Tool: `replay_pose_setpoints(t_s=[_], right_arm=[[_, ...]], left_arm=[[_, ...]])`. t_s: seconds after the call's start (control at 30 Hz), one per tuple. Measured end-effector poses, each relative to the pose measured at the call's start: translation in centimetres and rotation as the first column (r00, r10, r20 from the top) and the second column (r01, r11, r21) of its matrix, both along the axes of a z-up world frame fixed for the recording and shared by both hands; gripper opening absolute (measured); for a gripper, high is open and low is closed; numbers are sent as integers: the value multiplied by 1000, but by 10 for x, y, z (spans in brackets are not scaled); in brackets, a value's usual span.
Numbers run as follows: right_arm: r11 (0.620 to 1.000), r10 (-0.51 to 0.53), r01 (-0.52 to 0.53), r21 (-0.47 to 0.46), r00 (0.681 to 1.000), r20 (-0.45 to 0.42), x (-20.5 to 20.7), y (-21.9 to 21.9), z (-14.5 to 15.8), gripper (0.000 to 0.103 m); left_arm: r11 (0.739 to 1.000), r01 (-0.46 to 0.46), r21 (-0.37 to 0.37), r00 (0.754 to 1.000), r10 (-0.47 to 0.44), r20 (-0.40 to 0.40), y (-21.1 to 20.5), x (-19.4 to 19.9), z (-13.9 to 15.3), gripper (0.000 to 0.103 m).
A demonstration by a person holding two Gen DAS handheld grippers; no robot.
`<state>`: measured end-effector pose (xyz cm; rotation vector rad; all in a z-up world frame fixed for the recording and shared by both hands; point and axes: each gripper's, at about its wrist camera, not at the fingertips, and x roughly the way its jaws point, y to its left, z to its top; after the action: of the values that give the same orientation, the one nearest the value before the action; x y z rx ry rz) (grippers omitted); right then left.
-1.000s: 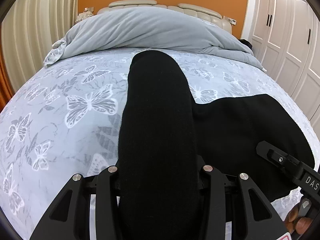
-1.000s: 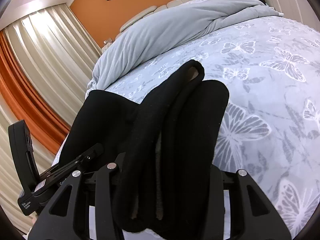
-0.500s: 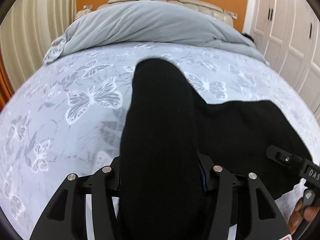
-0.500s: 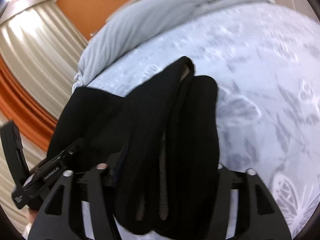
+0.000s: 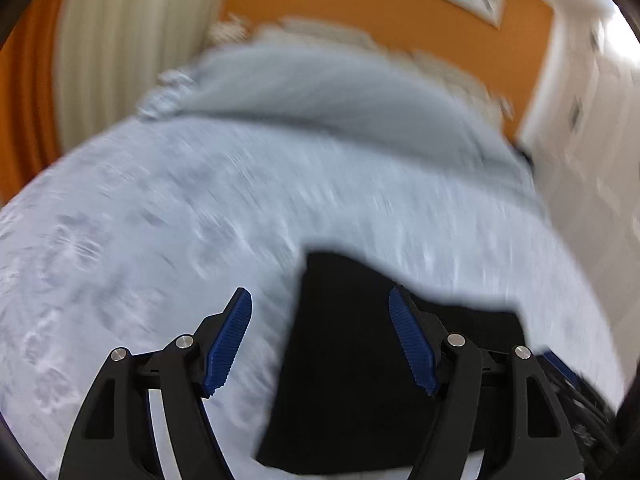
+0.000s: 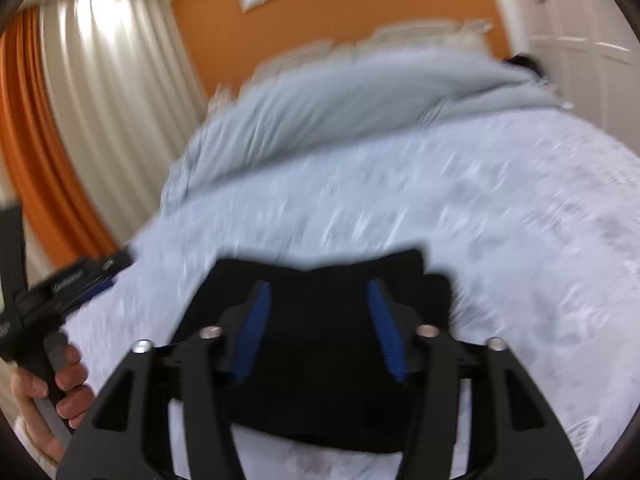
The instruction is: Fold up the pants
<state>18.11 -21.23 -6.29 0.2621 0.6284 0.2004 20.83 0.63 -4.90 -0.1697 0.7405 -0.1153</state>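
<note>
We see a bed [image 5: 168, 208] with a pale patterned sheet, print blurred. Black pants [image 5: 352, 360] lie flat on it near us; a grey duvet [image 5: 320, 92] is bunched at the far end.

black pants [image 5: 348, 360], pale-blue bedsheet [image 5: 160, 216], orange wall [image 6: 320, 28]

matt black cloth pants [image 5: 352, 364].
</note>
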Motion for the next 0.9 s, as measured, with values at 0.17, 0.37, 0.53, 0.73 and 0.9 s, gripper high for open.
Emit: replay_pose_setpoints(t_s=[0.17, 0.37, 0.53, 0.73, 0.9], right_arm=[[999, -41, 44, 19, 986, -162, 19, -33, -66, 0], [1000, -20, 19, -4, 990, -142, 4, -28, -30, 2], [998, -25, 36, 45, 975, -222, -1, -43, -60, 0], [998, -56, 50, -33, 976, -209, -10, -32, -43, 14], [997, -75, 76, -4, 970, -230, -10, -40, -50, 12]], left_arm=[[989, 64, 134, 989, -45, -139, -23, 17, -77, 73], [990, 17, 137, 999, -10, -52, -16, 9, -43, 72], [988, -6, 157, 996, 20, -83, -11, 10, -55, 73], [979, -1, 202, 997, 16, -75, -16, -2, -50, 75], [971, 17, 237, 998, 0, -71, -22, -12, -51, 75]])
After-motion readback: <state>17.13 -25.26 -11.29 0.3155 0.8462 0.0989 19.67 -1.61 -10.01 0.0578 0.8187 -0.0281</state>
